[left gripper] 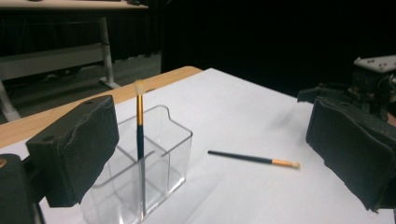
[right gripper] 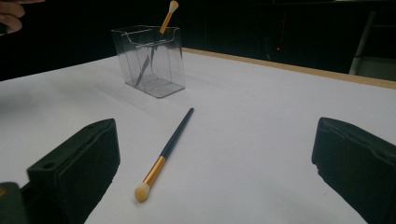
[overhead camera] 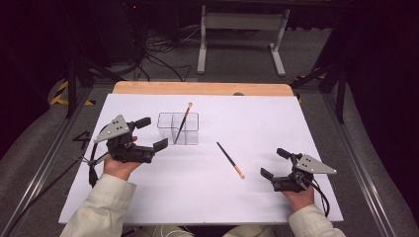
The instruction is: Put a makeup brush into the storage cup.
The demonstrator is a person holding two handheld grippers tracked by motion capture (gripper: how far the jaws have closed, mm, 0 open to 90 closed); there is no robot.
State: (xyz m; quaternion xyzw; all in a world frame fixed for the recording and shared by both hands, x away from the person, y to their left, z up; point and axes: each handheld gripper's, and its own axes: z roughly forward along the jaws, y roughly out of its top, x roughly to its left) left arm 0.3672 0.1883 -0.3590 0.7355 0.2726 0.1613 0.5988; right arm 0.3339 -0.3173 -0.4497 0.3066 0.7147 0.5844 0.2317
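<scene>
Both hand-held grippers, left [overhead camera: 149,134] and right [overhead camera: 274,163], gape empty above the white surface [overhead camera: 257,123]; one makeup brush [overhead camera: 182,123] stands in the clear organizer [overhead camera: 178,129], another brush [overhead camera: 230,159] lies between them.

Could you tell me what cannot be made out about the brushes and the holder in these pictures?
- Standing brush: its lower end blurs behind the clear holder walls in the left gripper view; which compartment is unclear.
- Holder base: cut off by the bottom edge there.
- Lying brush: bristles too small in the high view.
</scene>
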